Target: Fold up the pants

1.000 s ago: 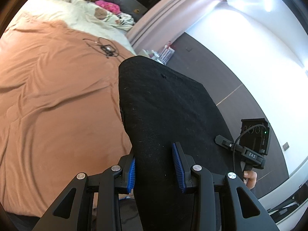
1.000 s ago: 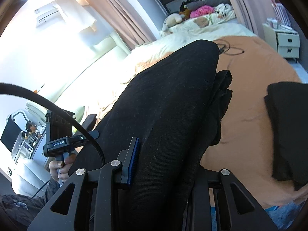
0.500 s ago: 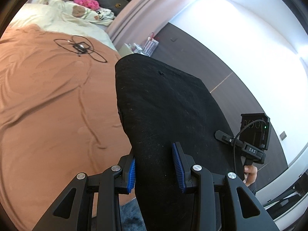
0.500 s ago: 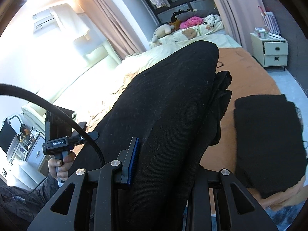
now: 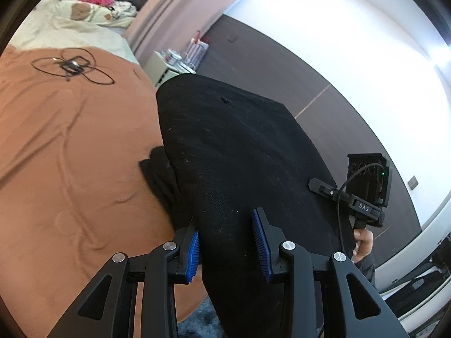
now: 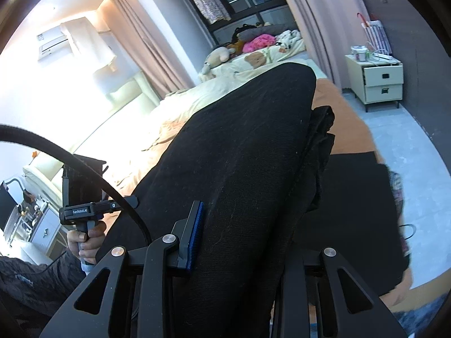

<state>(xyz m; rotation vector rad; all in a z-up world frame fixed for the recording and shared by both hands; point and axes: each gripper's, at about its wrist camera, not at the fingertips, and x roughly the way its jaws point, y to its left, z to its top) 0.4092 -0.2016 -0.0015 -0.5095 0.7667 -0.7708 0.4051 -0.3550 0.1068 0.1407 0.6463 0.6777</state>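
Both views have swung since a second ago, bringing the folded black stack [image 6: 363, 211] on the bed [image 5: 70, 155] closer. Left claw [image 5: 228, 242] is clenched on the black pants [image 5: 239, 155], held up over the bed's edge; right claw [image 6: 242, 242] grips their other end.

Orange bedspread [image 5: 64, 169] fills nine o'clock. Coiled black cable [image 5: 73, 65] lies on it at ten. Cream nightstand [image 6: 376, 83] at two o'clock. Plush toys [image 6: 248, 45] piled at twelve, under dark window [image 6: 242, 2].
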